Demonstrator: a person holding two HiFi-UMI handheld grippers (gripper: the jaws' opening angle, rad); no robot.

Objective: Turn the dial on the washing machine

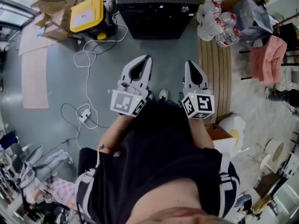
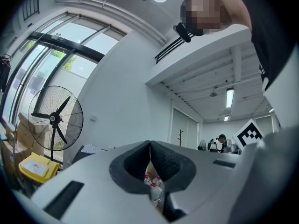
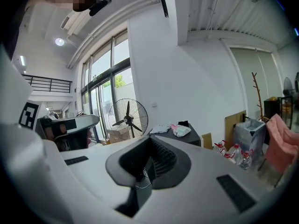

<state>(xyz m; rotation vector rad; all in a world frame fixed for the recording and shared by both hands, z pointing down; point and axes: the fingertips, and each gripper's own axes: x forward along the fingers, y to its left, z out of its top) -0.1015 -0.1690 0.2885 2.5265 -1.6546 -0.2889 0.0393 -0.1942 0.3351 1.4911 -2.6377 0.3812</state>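
Note:
The washing machine (image 1: 156,13) is a dark box on the floor straight ahead, at the top middle of the head view. A small round knob (image 1: 185,8) shows near its right front corner. Its top, with a cloth on it, also shows in the right gripper view (image 3: 187,136). My left gripper (image 1: 145,58) and right gripper (image 1: 191,63) are held side by side in front of the person's body, well short of the machine and pointing towards it. The jaws of both meet at the tips with nothing between them; the left gripper (image 2: 150,144) and the right gripper (image 3: 149,141) look the same in their own views.
A yellow case (image 1: 87,14) and cardboard boxes lie left of the machine, and white cables (image 1: 86,59) trail over the floor. Right of it are water bottles (image 1: 219,22), a wooden board (image 1: 219,69) and a pink cloth (image 1: 267,57). A standing fan (image 3: 127,118) stands by the windows.

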